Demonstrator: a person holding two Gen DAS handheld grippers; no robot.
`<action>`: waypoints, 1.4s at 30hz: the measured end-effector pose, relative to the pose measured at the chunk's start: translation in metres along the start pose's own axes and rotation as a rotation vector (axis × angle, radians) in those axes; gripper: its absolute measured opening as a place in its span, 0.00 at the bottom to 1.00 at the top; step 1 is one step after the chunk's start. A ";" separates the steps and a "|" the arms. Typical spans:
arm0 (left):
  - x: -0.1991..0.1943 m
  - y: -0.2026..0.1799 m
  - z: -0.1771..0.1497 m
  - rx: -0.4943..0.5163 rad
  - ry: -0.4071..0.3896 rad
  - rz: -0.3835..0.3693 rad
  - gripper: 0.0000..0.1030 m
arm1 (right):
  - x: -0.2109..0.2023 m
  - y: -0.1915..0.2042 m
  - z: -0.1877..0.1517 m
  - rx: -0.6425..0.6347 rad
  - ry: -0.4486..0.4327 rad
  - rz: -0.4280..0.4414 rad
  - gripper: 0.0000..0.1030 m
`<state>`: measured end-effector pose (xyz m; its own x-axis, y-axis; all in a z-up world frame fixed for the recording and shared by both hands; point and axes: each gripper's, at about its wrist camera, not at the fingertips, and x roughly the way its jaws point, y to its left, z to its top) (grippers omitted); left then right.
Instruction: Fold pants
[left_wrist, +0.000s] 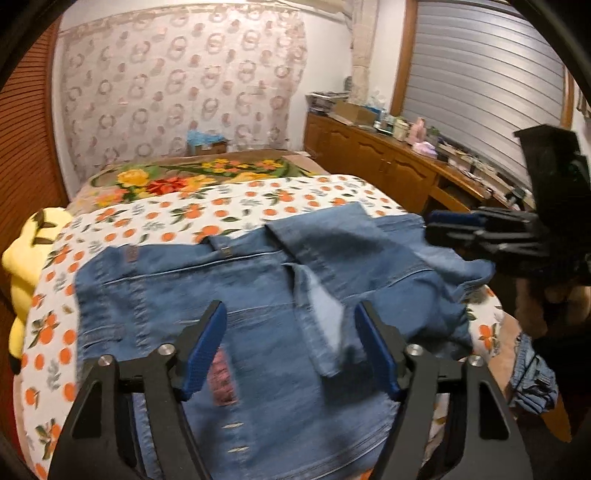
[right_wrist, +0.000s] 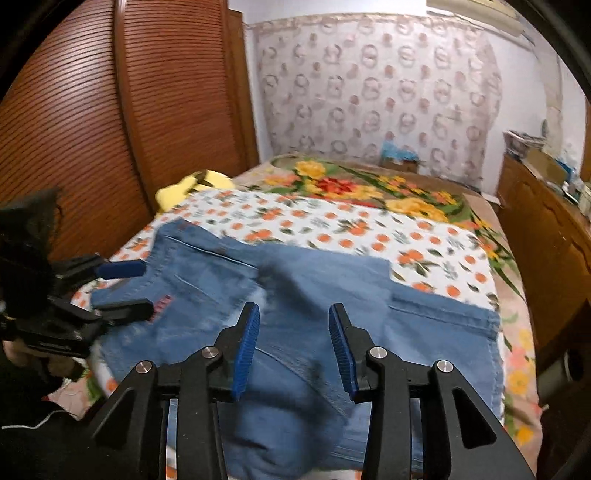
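Blue jeans (left_wrist: 166, 288) lie folded on the bed, waistband to the left, with a leg end (left_wrist: 332, 236) laid across the top. My left gripper (left_wrist: 291, 308) hovers open over their near part; a loose denim fold lies below the gap and the pads do not press on it. In the right wrist view the jeans (right_wrist: 424, 332) fill the foreground, and my right gripper (right_wrist: 293, 308) stands open just above them, holding nothing. The right gripper (left_wrist: 432, 225) shows at the jeans' right edge. The left gripper (right_wrist: 146, 287) shows at their left edge.
The bed carries an orange-print sheet (left_wrist: 221, 206) and a floral blanket (left_wrist: 166, 181) behind it. A yellow plush toy (left_wrist: 22, 266) lies at the left edge. A cluttered wooden sideboard (left_wrist: 369, 151) runs along the right, a louvred wardrobe (right_wrist: 92, 129) along the left. More denim (left_wrist: 535, 384) hangs off the bed's right.
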<state>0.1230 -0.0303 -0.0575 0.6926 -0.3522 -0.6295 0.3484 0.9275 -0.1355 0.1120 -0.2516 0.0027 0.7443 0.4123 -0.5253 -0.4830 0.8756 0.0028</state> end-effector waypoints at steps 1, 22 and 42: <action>0.004 -0.004 0.002 0.007 0.008 -0.009 0.65 | 0.002 -0.001 0.000 0.004 0.006 -0.010 0.39; 0.048 -0.033 -0.036 0.016 0.181 -0.066 0.47 | 0.090 -0.024 0.039 0.042 0.104 -0.071 0.49; 0.008 -0.042 -0.032 0.025 0.086 -0.091 0.11 | 0.108 -0.040 0.031 0.086 0.108 0.016 0.06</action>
<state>0.0936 -0.0682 -0.0816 0.6009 -0.4219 -0.6789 0.4240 0.8882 -0.1768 0.2257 -0.2340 -0.0271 0.6807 0.4005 -0.6134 -0.4493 0.8896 0.0822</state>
